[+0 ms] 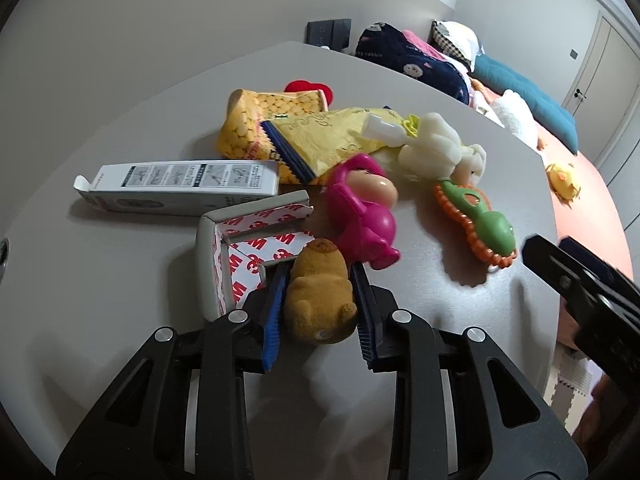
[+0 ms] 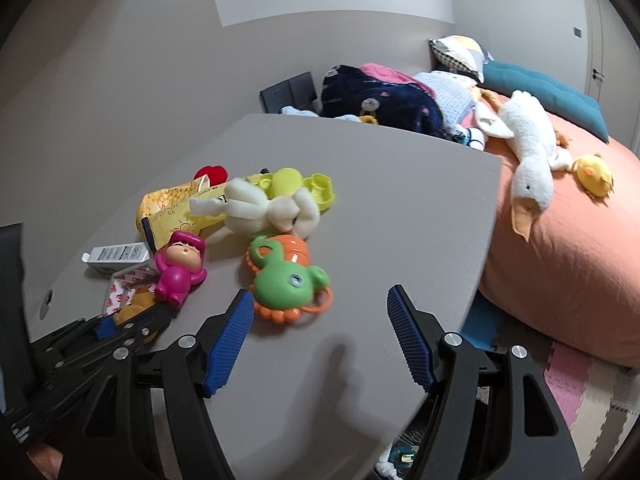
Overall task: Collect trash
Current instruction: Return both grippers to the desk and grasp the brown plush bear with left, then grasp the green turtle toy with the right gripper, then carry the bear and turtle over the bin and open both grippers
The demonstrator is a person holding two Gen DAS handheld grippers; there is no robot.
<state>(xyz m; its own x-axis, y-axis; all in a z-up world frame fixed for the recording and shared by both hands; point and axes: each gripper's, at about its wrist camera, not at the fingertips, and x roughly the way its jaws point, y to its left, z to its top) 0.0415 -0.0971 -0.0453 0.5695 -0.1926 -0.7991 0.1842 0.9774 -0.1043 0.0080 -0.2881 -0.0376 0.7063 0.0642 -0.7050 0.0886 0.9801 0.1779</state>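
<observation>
Two grippers over the counter (image 2: 360, 184): left gripper (image 1: 316, 276) jaws clenched on brown plush bear (image 1: 320, 296), right gripper (image 2: 320, 304) jaws released beside it.

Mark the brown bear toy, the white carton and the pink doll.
brown bear toy (image 1: 318, 292), left wrist view, on its back between the blue pads.
white carton (image 1: 180, 185), left wrist view, on its printed top face.
pink doll (image 2: 178, 276), right wrist view, on its belly.

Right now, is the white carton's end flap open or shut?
Open: the white carton lies flat on the table, its left end flap sticking out.
</observation>
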